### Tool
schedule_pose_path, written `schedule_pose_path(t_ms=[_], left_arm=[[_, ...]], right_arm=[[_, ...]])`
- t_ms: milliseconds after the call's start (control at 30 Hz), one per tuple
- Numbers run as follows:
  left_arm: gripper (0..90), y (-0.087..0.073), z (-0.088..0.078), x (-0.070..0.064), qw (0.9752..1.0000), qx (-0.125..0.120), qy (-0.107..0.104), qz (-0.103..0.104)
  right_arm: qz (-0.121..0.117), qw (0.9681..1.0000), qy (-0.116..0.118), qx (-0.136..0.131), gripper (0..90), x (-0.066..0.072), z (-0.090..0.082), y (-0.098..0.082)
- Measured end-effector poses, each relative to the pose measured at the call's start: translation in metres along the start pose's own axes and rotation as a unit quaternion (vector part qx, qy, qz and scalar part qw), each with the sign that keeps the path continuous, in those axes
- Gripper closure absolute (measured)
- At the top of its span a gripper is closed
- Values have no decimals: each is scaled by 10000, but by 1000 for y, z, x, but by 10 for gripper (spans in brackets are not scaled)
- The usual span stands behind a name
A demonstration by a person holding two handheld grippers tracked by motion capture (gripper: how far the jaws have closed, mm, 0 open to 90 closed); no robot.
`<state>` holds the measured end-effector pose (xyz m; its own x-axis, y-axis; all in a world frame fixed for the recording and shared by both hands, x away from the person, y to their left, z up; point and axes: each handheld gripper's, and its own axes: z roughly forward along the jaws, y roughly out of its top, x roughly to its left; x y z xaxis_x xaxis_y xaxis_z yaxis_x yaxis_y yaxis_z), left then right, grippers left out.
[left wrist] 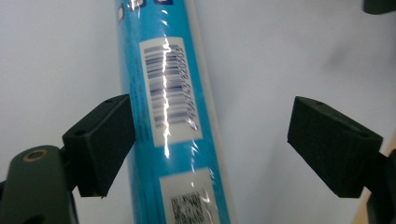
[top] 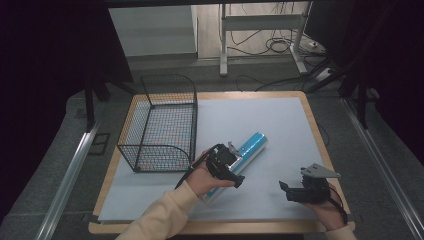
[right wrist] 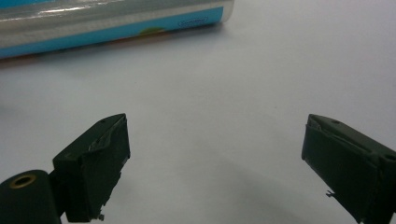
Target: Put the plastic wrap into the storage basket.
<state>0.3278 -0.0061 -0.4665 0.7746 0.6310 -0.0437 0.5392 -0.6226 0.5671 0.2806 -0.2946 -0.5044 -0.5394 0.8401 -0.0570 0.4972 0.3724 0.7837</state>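
A long blue cylindrical roll wrapped in glossy clear film (top: pixel 243 155) lies diagonally at the centre of the high view, on the pale grey mat (top: pixel 270 120) that covers the wooden-edged surface (top: pixel 313 125). The film throws bright streaks of glare. In the left gripper view the roll (left wrist: pixel 163 60) carries a white barcode label (left wrist: pixel 169 91) with dark bars and a row of digits too smeared by reflection to read, and below it a second white label with a QR-style code (left wrist: pixel 189 205). The left hand-held gripper (left wrist: pixel 212 144) stands over the roll with its black, blocky jaws spread wide; the left jaw sits just beside the roll's edge, the right jaw well clear of it.

The right hand-held gripper (right wrist: pixel 215 168) hovers low over bare mat at the lower right of the high view, jaws apart and holding nothing, with the roll's end (right wrist: pixel 205 16) at the top of its view.

A black wire-mesh basket (top: pixel 162 125) stands on the left part of the surface. Beyond lie grey carpet, white desk legs (top: pixel 223 45) and loose cables (top: pixel 280 45).
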Motion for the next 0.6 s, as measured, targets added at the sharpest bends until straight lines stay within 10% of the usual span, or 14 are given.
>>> schedule_pose_path(t_ms=[600], left_arm=[[147, 11, 42, 16, 9980, 560, 139, -243]], right_arm=[[1, 10000, 2, 38, 79, 0, 1, -1]])
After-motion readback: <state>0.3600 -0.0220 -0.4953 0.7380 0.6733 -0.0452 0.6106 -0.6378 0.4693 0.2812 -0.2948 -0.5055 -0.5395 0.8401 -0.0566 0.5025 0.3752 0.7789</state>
